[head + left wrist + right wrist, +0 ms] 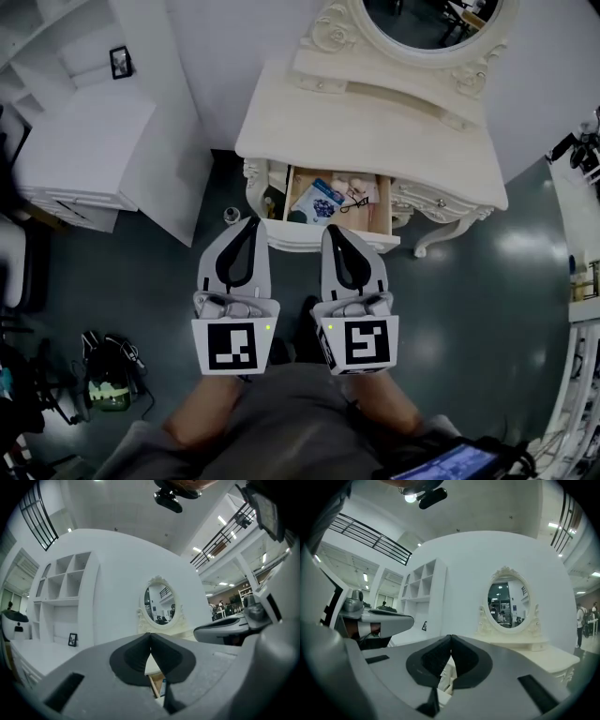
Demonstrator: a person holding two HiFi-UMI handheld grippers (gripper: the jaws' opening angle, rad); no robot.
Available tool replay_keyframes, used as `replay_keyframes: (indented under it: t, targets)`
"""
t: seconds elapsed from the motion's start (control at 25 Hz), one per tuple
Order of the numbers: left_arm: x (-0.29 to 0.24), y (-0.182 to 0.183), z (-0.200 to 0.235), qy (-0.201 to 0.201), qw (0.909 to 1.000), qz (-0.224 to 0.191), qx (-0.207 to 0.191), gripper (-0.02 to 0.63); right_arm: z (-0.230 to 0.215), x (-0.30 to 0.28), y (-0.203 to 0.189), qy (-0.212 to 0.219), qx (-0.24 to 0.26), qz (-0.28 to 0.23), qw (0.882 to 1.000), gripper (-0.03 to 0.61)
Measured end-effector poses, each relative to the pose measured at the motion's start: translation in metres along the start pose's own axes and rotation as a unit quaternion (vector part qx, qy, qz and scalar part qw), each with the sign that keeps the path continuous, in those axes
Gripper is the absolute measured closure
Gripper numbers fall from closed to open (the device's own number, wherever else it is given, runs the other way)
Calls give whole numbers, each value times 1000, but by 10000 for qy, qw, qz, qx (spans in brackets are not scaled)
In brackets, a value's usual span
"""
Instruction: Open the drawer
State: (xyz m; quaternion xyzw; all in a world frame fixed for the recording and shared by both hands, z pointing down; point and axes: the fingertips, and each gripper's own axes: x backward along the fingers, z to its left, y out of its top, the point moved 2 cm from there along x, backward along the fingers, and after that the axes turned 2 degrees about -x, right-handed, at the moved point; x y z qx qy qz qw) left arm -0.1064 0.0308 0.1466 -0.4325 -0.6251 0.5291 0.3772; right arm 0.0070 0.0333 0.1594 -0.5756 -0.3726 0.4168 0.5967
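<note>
The cream dressing table (375, 131) has its middle drawer (298, 232) pulled out. Inside the drawer lie a blue and white packet (323, 199), a pair of glasses and a few small items. Both grippers hover side by side above the floor, just short of the drawer front. My left gripper (252, 222) is shut with nothing between its jaws, as its own view shows (150, 635). The right gripper (335, 230) is also shut and empty (450, 637). A strip of the drawer's wooden side (156, 684) shows below the left jaws.
An oval mirror (427, 21) stands on the table top. A white shelving unit (84, 127) with a small picture frame (120, 62) fills the left. A bag with cables (105, 380) lies on the dark floor at lower left. A white rack (583, 281) stands at the right edge.
</note>
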Motion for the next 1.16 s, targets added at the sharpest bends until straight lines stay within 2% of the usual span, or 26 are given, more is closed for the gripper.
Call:
replay_keyframes:
  t: [0.32, 0.48, 1.16]
  targets:
    - [18, 18, 7, 35, 9996, -215, -181, 598, 9, 9, 16, -21, 136, -204, 9997, 566]
    - [21, 23, 4, 32, 9996, -265, -130, 598, 11, 12, 20, -10, 150, -247, 9996, 566]
    - [14, 24, -2, -47, 9993, -317, -200, 598, 4, 9, 17, -69, 164, -256, 9995, 566]
